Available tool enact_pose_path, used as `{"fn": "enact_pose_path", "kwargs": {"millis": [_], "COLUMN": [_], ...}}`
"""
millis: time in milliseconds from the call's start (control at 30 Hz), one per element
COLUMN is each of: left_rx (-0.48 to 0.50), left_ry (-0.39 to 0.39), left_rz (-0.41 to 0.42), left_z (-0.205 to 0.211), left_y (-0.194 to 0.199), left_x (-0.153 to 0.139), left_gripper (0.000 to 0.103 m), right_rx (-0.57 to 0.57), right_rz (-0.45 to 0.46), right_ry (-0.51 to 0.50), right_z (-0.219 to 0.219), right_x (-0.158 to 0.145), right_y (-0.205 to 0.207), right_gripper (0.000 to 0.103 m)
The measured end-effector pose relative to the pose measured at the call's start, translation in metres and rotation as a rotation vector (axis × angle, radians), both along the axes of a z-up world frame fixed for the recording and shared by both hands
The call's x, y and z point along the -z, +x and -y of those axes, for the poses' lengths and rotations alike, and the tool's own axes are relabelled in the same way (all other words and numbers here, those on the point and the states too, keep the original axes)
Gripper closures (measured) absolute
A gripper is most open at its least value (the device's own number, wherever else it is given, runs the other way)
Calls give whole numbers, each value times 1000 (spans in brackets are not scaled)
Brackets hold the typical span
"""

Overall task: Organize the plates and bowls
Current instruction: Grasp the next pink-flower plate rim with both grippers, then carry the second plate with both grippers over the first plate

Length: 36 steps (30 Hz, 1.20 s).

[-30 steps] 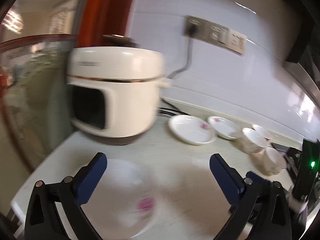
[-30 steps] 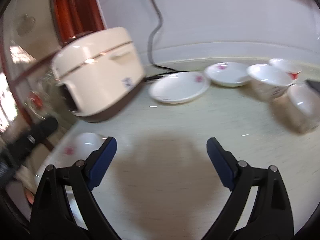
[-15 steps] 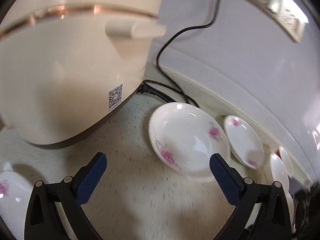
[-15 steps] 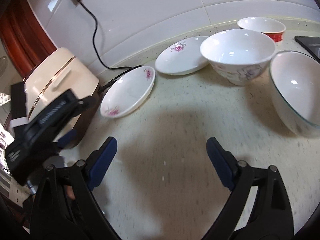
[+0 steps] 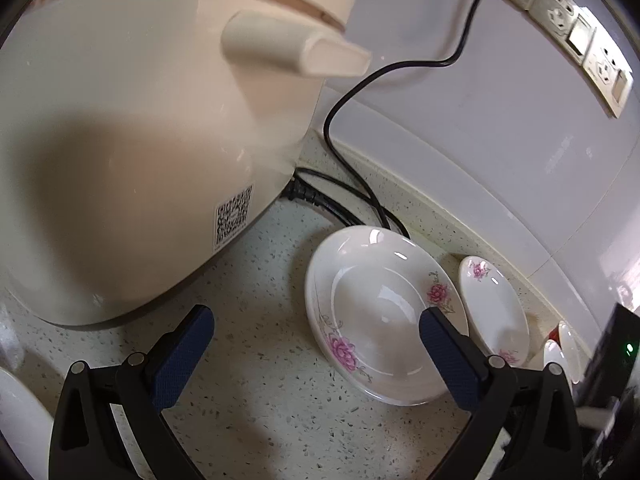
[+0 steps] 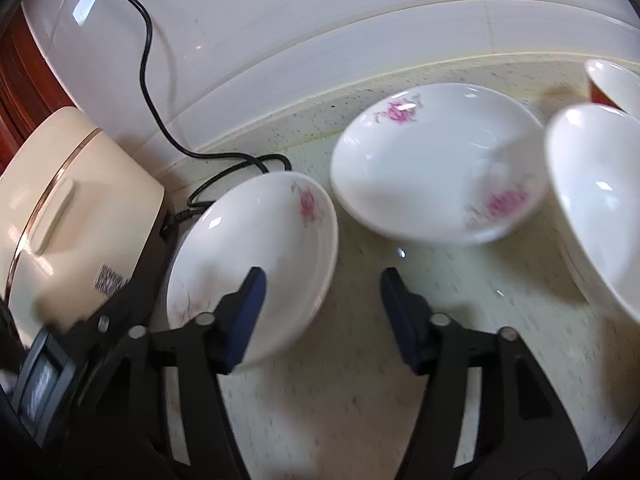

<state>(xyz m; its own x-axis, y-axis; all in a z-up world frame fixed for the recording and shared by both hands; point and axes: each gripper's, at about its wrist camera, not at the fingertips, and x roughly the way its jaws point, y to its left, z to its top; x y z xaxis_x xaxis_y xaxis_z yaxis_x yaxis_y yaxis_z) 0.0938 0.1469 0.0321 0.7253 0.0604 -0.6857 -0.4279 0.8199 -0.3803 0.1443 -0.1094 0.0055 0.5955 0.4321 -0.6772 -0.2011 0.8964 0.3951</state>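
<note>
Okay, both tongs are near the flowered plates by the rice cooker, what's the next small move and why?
Probably ease the right tongs forward so the near plate's rim sits between the pads. One pad already overlaps that plate, the jaws have just been closing with nothing gripped, and the left tongs are wide open.

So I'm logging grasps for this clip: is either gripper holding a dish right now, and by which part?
Nothing is held. The left gripper stands open, and the right gripper, jaws just closing, straddles the nearer plate's rim without pressing it.
</note>
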Motion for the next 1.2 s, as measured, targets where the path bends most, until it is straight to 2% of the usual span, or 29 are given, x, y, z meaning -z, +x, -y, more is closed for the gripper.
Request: {"fn": "enact_pose_path", "kwargs": {"millis": [67, 100, 133, 167, 300, 433, 467, 533, 633, 767, 800, 833, 933, 1033, 1200], "left_rx": [2, 4, 6, 9, 38, 69, 79, 131, 203, 268, 284, 293, 358, 392, 389], "left_ry": [-17, -23, -24, -24, -5, -4, 18, 23, 75, 112, 109, 113, 127, 153, 118], "left_rz": [-13, -21, -27, -28, -49, -80, -84, -97, -129, -140, -137, -137, -131, -130, -120], "left_z": [-1, -2, -3, -2, 4, 9, 13, 22, 41, 56, 59, 62, 77, 90, 86], "left_y": [2, 3, 6, 6, 10, 15, 17, 20, 19, 12, 11, 11, 11, 5, 1], "left_x": [4, 6, 8, 9, 13, 20, 19, 19, 18, 18, 19, 19, 21, 21, 23], "left_gripper": [0, 0, 0, 0, 1, 8, 12, 31, 40, 41, 45, 56, 69, 74, 78], "right_rx": [-5, -7, -11, -22, -33, -35, -30, -20, 1, 31, 37, 45, 53, 37, 40], "right_rz": [-2, -4, -7, -20, -19, -16, -17, -15, -10, -5, -4, -3, -9, -24, -34], "right_ry": [-13, -19, -21, -19, -35, -54, -58, -66, -73, -57, -52, -48, -27, -3, 29], "right_z": [-4, -5, -6, -7, -4, 10, 17, 28, 45, 62, 65, 69, 76, 77, 83], "right_x": [1, 1, 2, 4, 4, 3, 3, 3, 3, 4, 4, 5, 6, 7, 8], "right_y": [6, 7, 8, 8, -3, -26, -35, -47, -66, -82, -85, -89, -96, -97, -97], "right_gripper": [56, 64, 79, 85, 86, 86, 86, 86, 86, 86, 86, 86, 86, 82, 80]}}
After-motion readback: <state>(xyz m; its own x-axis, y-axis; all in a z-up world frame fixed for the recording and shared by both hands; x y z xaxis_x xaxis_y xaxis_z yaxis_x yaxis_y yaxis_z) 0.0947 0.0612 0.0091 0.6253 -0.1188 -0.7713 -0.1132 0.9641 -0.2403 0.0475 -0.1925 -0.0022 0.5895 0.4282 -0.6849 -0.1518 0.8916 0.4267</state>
